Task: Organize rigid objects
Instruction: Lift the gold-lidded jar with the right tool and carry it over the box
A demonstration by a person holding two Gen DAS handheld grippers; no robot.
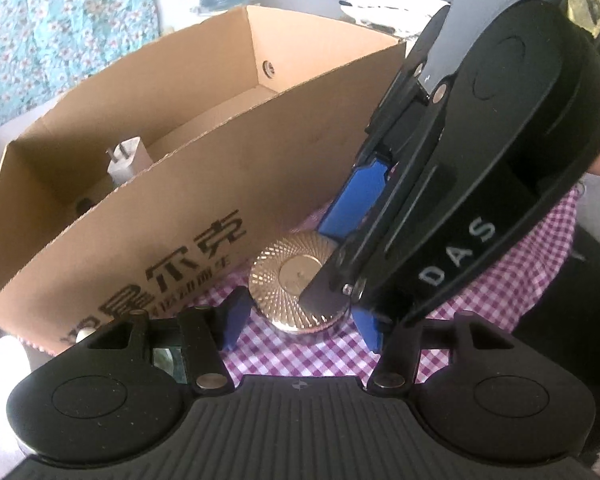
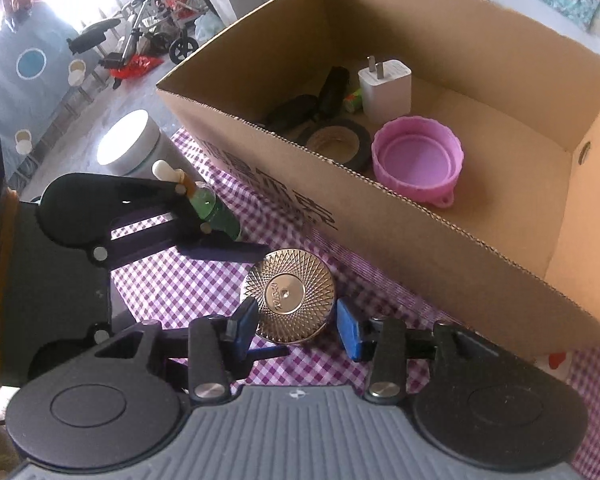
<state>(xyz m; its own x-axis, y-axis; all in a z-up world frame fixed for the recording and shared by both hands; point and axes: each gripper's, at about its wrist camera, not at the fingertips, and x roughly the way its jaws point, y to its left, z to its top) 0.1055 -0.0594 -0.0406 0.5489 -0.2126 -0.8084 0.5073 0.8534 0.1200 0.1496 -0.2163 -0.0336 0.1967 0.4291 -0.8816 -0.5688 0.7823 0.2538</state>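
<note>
Left wrist view: gold disc (image 1: 290, 282) lies flat on the checked bench (image 1: 500, 280) just beside the box (image 1: 180, 200); left hand-held gripper (image 1: 300, 318) stands half open astride its near edge with no pad visibly touching, while the right hand-held gripper (image 1: 342, 272) reaches over the disc from the right, one finger across its face. Right wrist view: right hand-held gripper (image 2: 296, 320) is partly open, pads close on either side of the disc (image 2: 288, 294) without clamping it. It looks like stiff, fairly heavy, slick metal, so I'd pinch the rim across the diameter and squeeze firmly before lifting into the box (image 2: 440, 240).
</note>
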